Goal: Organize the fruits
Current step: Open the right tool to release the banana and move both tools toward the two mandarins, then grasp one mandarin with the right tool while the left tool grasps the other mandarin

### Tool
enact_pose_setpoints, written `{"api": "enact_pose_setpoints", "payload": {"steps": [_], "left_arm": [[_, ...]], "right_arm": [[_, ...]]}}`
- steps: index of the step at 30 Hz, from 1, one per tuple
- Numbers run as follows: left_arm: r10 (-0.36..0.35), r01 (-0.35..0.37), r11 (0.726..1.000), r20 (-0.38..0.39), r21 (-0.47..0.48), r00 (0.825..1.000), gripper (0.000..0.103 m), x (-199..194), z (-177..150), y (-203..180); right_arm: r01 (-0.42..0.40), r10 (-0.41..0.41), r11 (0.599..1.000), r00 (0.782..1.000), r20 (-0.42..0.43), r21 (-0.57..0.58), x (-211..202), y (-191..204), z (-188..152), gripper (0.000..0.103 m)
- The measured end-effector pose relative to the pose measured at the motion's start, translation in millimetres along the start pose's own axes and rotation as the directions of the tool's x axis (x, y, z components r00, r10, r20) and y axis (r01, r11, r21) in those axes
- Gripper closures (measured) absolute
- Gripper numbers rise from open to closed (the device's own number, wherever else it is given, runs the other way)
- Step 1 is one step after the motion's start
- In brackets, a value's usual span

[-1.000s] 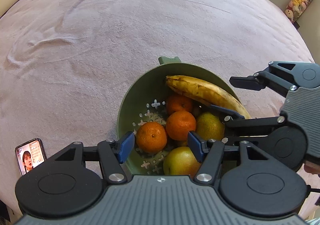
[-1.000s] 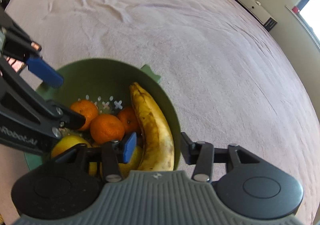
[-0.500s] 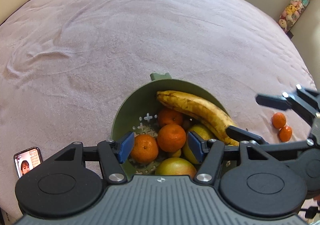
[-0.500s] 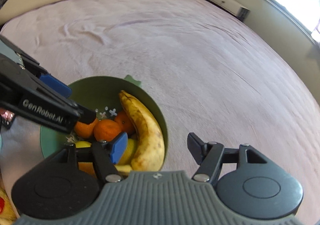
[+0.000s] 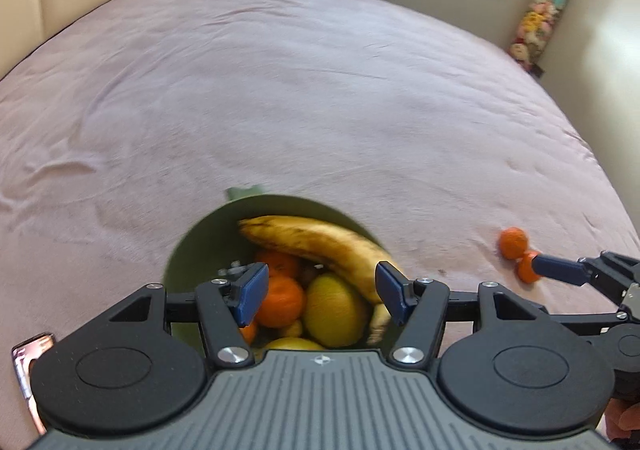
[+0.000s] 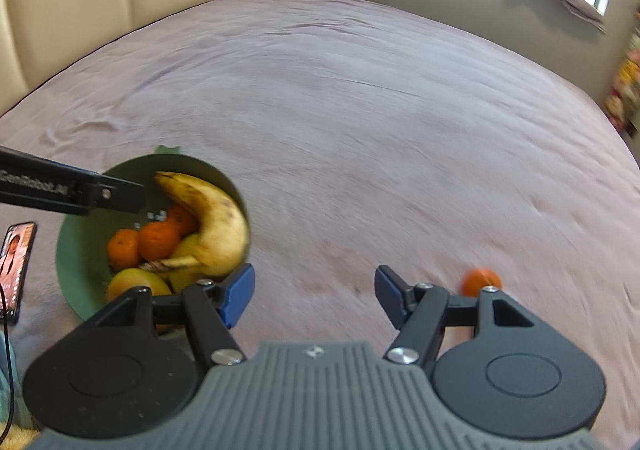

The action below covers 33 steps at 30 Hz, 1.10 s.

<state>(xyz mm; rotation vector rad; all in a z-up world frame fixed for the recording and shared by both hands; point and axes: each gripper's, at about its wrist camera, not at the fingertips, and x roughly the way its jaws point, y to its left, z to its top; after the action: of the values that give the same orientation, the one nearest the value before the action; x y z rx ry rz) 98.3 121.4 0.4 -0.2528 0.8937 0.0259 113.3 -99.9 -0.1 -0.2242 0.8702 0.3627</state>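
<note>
Left wrist view first: the left gripper (image 5: 319, 296) hangs over the green bowl (image 5: 188, 246) with its blue pads spread wide and nothing pinched between them. Framed in the gap, down in the bowl, are a mandarin (image 5: 280, 300) and a yellow-green pear (image 5: 335, 310), with the spotty banana (image 5: 320, 246) curving along the far rim. Off to the right, two loose mandarins (image 5: 513, 243) sit touching each other on the pinkish bedspread (image 5: 320, 90), and one finger of the right gripper reaches in beside the nearer one.

Right wrist view: the right gripper (image 6: 314, 298) has just been opening its jaws, and they stand apart over bare bedspread with nothing in between. The bowl of fruit is off to its left, just beside the left pad. One loose mandarin (image 6: 481, 281) peeks out to the right, outside the jaws, partly hidden behind the right finger. A phone (image 6: 14, 258) lies left of the bowl.
</note>
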Motion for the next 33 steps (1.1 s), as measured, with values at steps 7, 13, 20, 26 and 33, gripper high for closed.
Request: {"api": "enact_pose_setpoints", "payload": {"steps": [7,13,20,26,33], "left_arm": [[-0.068,0.068,0.994,0.001,0.085,0.998,0.031,6.5,-8.3,-39.1],[-0.125,0.129,0.979,-0.038,0.155,0.991,0.031,18.7,-18.6,-78.4],[-0.176,0.184,0.956,-0.058,0.227,0.983,0.031,36.7,-25.4,-114.6],[-0.2,0.206,0.943,-0.051,0.261,0.979,0.031,52.3,-27.2,-132.4],[-0.225,0.228,0.93,-0.043,0.29,0.973,0.031,70.1,-23.2,-149.6]], "right_arm": [[0.058,-0.056,0.994,0.998,-0.022,0.093,-13.9,-33.7,-33.0,0.039],[0.102,-0.093,0.98,0.994,-0.059,0.172,-9.2,-61.9,-57.4,0.039],[0.151,-0.14,0.96,0.988,-0.064,0.236,-0.4,-92.8,-72.3,0.039],[0.17,-0.163,0.94,0.985,-0.051,0.297,11.5,-114.8,-69.0,0.041],[0.23,-0.227,0.916,0.973,-0.05,0.328,27.3,-138.1,-65.5,0.047]]}}
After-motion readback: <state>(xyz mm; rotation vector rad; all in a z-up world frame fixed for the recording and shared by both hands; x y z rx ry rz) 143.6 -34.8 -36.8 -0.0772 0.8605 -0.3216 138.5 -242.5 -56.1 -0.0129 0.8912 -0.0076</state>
